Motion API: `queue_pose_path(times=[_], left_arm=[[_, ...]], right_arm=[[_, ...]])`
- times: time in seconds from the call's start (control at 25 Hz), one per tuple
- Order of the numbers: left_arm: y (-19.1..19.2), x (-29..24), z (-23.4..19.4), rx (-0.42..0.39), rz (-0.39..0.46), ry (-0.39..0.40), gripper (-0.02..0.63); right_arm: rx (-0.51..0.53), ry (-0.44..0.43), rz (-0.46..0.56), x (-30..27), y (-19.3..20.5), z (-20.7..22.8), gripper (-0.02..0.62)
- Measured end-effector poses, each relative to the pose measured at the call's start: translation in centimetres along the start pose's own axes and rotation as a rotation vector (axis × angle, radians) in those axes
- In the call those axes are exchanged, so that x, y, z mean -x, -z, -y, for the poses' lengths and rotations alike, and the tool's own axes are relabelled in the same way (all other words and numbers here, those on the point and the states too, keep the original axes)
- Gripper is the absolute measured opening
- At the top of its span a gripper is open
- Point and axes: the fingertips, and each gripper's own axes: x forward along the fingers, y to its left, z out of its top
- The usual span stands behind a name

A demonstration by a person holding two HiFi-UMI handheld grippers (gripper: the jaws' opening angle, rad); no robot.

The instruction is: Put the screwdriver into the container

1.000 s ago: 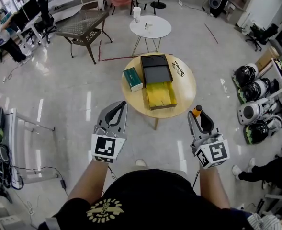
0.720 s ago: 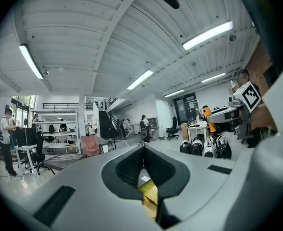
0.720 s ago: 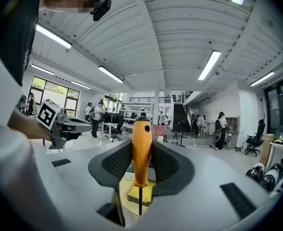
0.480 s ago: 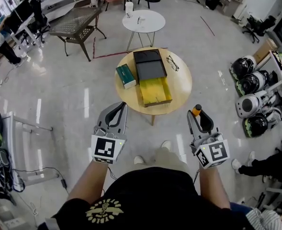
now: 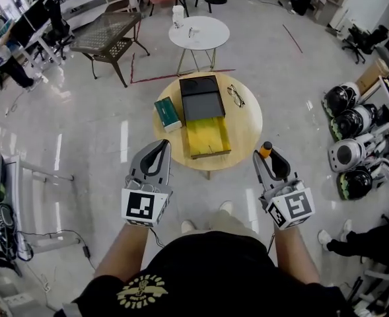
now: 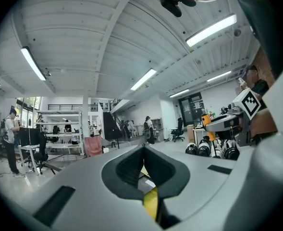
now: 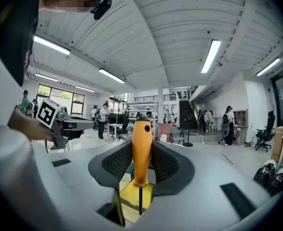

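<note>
Ahead of you, on the round table [image 5: 247,127], stands the container [image 5: 206,136]: a black box with a yellow tray pulled out toward you. A green box [image 5: 168,113] lies just beside it on its left, and glasses [image 5: 235,95] lie to its right.

Your right gripper [image 5: 267,160] is closed on the screwdriver [image 7: 141,148]. The pads press the orange handle from both sides. The handle end sticks out past the tips, and the thin shaft points back toward the gripper body. Your left gripper [image 5: 156,152] has its jaws together with nothing between them.

Both grippers are before the near edge of the table, so I judge the step in hand is to carry the tool to the tray.

- Step closer first, so that you do not need to reach with a stretched arm.
- Bring the right gripper above the yellow tray, not above the black part behind it.
- Turn the wrist so the screwdriver lies along the long side of the tray; across it, the tool may rest on the rim.
- Go low before you loosen the jaws, because a round handle will probably roll or bounce if it drops.
- Hold the left gripper aside, away from the green box.
</note>
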Motion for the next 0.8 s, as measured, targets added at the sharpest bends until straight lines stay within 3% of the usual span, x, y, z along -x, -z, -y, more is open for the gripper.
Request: queue_pose_path(times=[0.48, 0.8], left_arm=[[-0.6, -5.3, 0.9, 0.013, -0.009, -0.042, 0.014], [-2.1, -7.3, 0.1, -0.004, -0.008, -0.114, 0.015]], right_arm=[[0.000, -0.065, 0.016, -3.0, -0.5, 5.3, 0.137], [0.005, -0.128, 0.026, -4.2, -1.2, 7.6, 0.137]])
